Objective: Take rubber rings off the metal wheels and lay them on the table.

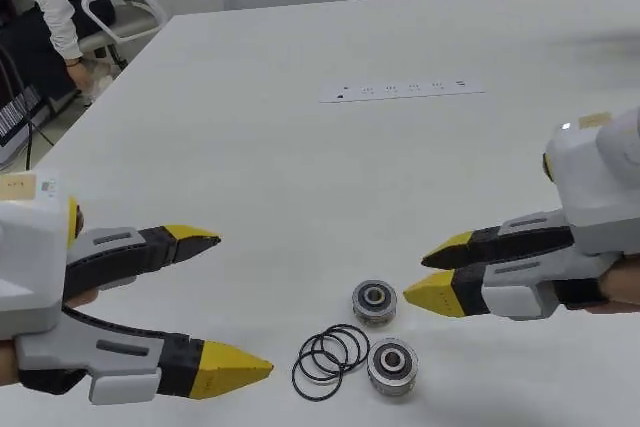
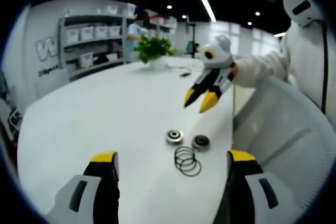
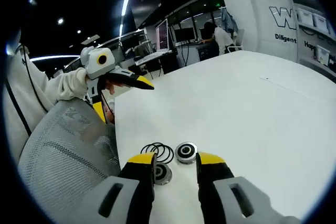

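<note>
Head view: my left gripper (image 1: 240, 303) hangs over the near left of the white table (image 1: 300, 167), jaws spread wide with nothing between them. My right gripper (image 1: 418, 279) reaches in from the right, jaws parted by a narrow gap and likewise empty, its lower tip just beside the far wheel (image 1: 374, 300). The near wheel (image 1: 392, 364) lies close in front of that one, and the loose rubber rings (image 1: 328, 355), overlapping black loops flat on the table, lie just left of both. Whether either wheel carries a ring I cannot tell. This view adds a socket strip (image 1: 400, 90) at mid-table and a person (image 1: 50, 7) beside a chair at the far left corner. Left gripper view: the rings (image 2: 187, 161) lie between my wide-set jaws, the wheels just beyond them, the right gripper above, clear of the table; a potted plant (image 2: 153, 50) and shelves (image 2: 89, 40) stand behind. Right gripper view: one wheel (image 3: 186, 151) sits between my jaw tips, the other (image 3: 160, 172) partly hidden by a jaw, and a mesh chair back (image 3: 68, 145) borders the table edge.
</note>
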A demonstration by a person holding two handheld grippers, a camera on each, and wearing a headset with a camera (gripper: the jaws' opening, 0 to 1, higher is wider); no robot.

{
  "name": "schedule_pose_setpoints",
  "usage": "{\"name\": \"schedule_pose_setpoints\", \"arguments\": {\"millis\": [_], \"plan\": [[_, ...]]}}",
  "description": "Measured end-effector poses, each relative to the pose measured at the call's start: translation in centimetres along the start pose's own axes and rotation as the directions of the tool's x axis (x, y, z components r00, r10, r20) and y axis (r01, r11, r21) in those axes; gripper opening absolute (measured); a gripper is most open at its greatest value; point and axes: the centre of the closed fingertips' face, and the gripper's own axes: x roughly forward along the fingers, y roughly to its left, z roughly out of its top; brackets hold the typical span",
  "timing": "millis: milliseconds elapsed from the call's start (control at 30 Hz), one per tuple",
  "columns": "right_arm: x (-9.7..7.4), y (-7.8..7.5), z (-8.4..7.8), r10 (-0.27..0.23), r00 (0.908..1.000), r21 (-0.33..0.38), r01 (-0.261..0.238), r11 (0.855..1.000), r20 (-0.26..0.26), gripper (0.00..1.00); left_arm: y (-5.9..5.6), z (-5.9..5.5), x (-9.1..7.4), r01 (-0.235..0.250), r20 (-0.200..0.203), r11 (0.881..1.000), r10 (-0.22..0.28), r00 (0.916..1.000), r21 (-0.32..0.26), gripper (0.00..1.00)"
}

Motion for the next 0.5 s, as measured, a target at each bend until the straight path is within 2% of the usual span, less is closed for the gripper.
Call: {"name": "schedule_pose_setpoints", "arguments": {"millis": [233, 500], "plan": [[-2.1, 0.0, -0.3, -0.025, 0.9995, -0.020, 0.026, 0.999, 0.016, 0.40, 0.6, 0.1, -1.8, -0.037, 0.005, 0.999, 0.037, 0.9993, -0.006, 0.92], [-3.6, 0.0, -2.4, -0.050, 0.9988, -0.007, 0.050, 0.999, -0.003, 0.51, 0.9, -0.4, -4.1, -0.055, 0.012, 0.998, 0.056, 0.9984, -0.037, 0.94]]}}
